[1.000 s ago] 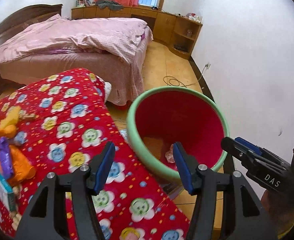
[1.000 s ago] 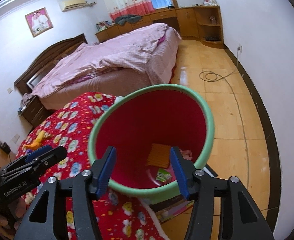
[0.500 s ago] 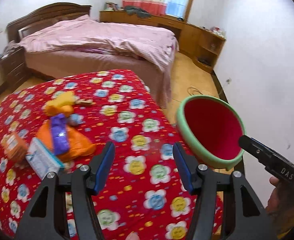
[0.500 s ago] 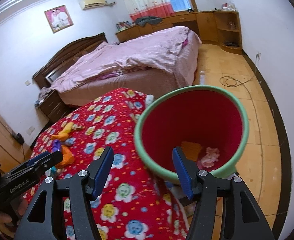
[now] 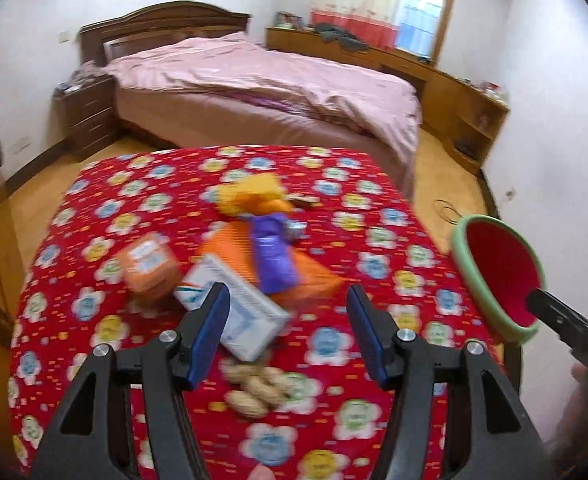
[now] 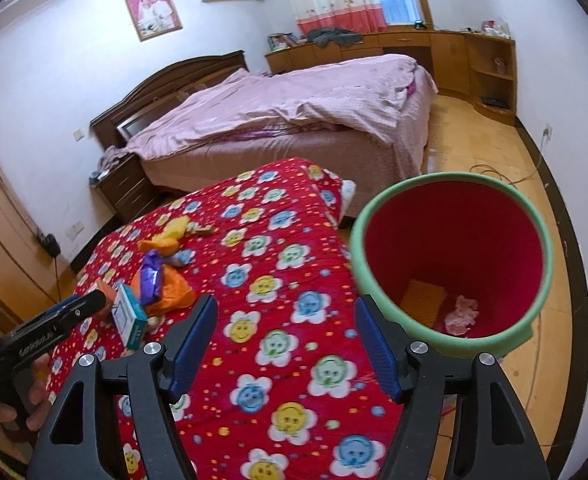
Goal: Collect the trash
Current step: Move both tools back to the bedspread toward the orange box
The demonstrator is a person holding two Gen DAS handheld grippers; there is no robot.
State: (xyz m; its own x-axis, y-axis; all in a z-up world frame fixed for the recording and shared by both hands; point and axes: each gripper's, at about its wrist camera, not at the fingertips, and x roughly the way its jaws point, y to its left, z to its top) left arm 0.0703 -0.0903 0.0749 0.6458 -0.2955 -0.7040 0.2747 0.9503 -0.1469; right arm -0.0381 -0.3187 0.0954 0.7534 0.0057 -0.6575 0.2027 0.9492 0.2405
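Note:
A pile of trash lies on the red flowered cloth (image 5: 141,184): a white box (image 5: 233,316), an orange carton (image 5: 147,268), a purple wrapper (image 5: 271,256) on an orange bag (image 5: 314,276), a yellow wrapper (image 5: 249,196) and some peanuts (image 5: 253,392). My left gripper (image 5: 287,320) hovers open over the near side of the pile, nothing between its pads. The red bin with a green rim (image 6: 358,240) stands off the cloth's right edge and holds a pink crumpled paper (image 6: 460,314). My right gripper (image 6: 285,344) is above the cloth beside the bin, its jaws opening and empty.
A bed with a pink cover (image 5: 261,80) stands beyond the cloth, with a dark nightstand (image 5: 89,116) to its left. Wooden cabinets and shelves (image 6: 490,68) line the far wall. A cable (image 6: 490,170) lies on the wooden floor behind the bin.
Both views swung left. The left gripper went from over the bin to over the trash pile. The bin slid to the right in both views. The right jaws stand wider.

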